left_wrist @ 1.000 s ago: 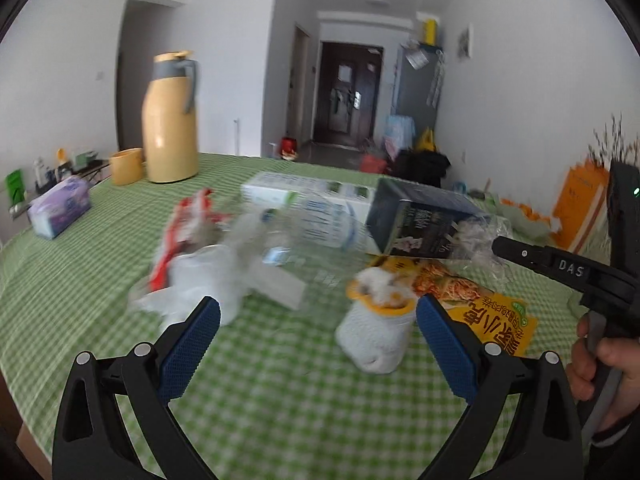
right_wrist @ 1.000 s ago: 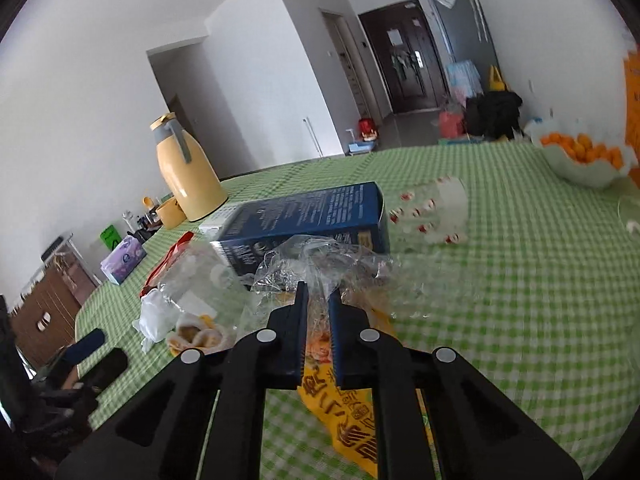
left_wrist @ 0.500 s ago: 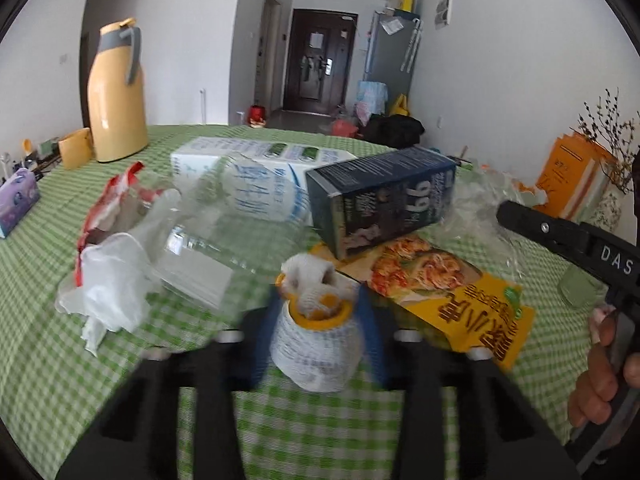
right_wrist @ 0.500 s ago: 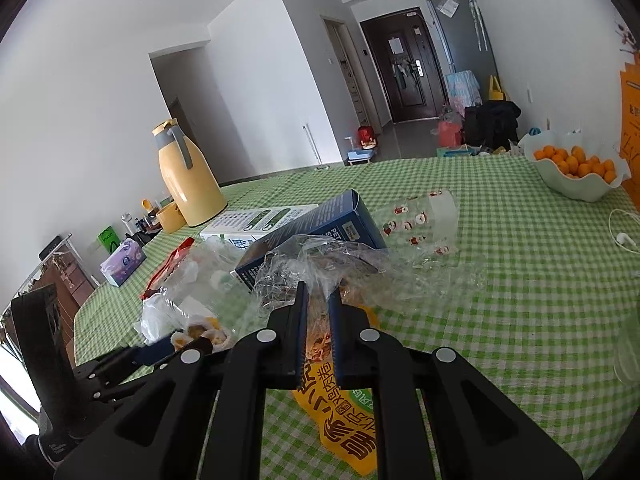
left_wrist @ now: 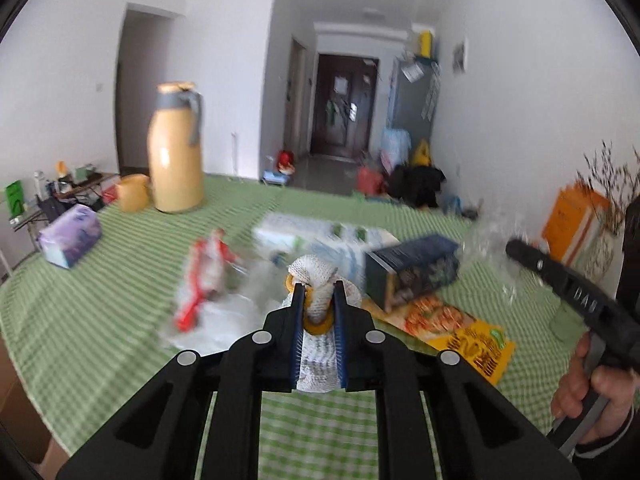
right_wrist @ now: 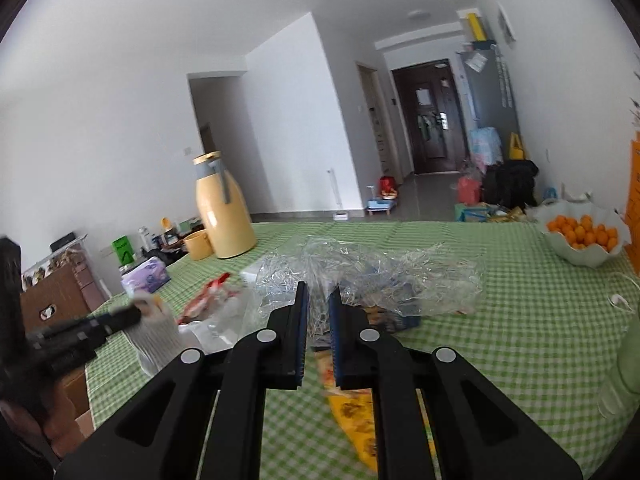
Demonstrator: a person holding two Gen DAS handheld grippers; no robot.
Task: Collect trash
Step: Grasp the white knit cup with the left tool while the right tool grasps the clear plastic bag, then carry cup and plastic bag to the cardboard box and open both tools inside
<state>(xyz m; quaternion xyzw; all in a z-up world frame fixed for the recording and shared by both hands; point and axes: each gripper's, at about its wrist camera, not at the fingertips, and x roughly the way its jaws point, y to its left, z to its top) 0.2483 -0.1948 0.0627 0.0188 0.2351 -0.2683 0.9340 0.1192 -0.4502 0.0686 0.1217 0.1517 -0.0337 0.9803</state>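
The white paper cup (left_wrist: 318, 344) (stuffed with tissue) is pinched in the left gripper (left_wrist: 318, 308), whose jaws have just been closing on it, above the green checked table (left_wrist: 120, 304). It could be crushed or dropped if squeezed unevenly. Crinkled clear plastic (right_wrist: 372, 276) is clamped by the right gripper (right_wrist: 318, 304).

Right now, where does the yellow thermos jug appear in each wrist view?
Left wrist view: yellow thermos jug stands upper left, far on the table.
Right wrist view: same jug stands left of centre, beyond the clear plastic wrap.
Shared landmark: dark door.
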